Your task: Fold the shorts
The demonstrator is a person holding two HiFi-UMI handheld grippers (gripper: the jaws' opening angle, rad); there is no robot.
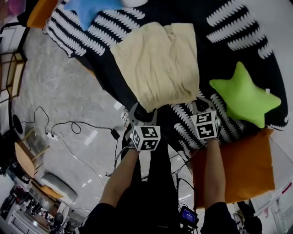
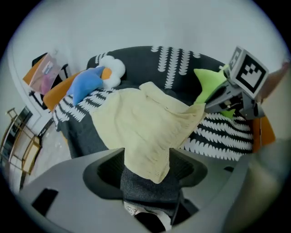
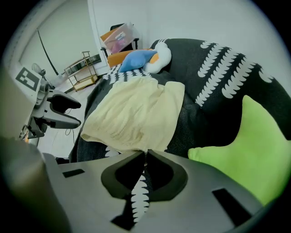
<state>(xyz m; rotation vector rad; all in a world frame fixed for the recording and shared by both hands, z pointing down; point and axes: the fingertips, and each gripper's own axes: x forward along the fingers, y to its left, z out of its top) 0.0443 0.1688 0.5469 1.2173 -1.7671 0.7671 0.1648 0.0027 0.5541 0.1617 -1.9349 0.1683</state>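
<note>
**Left gripper and right gripper at the near edge of the shorts**

Left gripper: jaws stand wide apart. One corner of the shorts' near edge hangs loose in the gap. Neither pad presses on it, and dark cloth shows underneath. The gripper points steeply down at the left end of that edge, with its marker cube toward the person.

Right gripper: jaws drawn nearly together, the tips meeting on the hem at the right end of the same edge — a thin pinch of cloth and nothing else. It also points steeply down.

Shorts: pale yellow, soft and creased, lying spread out flat. The gathered near edge runs between the two grippers and the far end points away from the person. A lengthwise ridge shows where one layer lies over another. In the right gripper view the shorts lie just beyond the closed tips.

Support: a black cover with white feathered stripes lies under the shorts, and part of it is bare.

Nearby:
- a green star cushion lies just right of the shorts and apart from them
- a blue cushion lies at the far left
- an orange cushion lies beside the right forearm
- a grey floor with black cables is at the left
</note>
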